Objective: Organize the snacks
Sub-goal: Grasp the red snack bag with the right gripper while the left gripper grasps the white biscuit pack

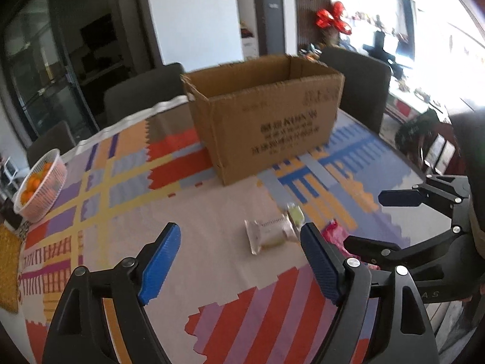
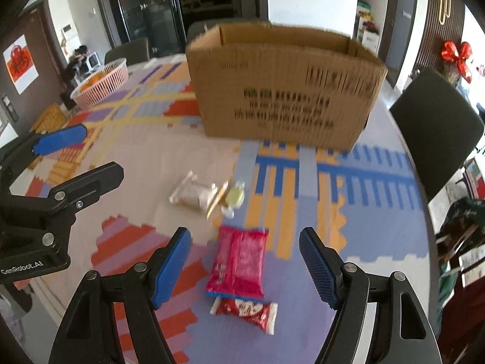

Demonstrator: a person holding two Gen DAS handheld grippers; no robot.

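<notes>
An open cardboard box stands on the patterned tablecloth, also in the left wrist view. In front of it lie a clear-wrapped pale snack, a small green-and-white packet, a pink-red packet and a small red-and-white bar. My right gripper is open, with the pink-red packet between its fingers. My left gripper is open and empty, left of the clear-wrapped snack and the green packet. The pink packet is partly hidden behind its right finger.
A pink basket of oranges sits at the table's left edge, also in the left wrist view. Dark chairs stand around the table. A yellow mat lies at the left edge.
</notes>
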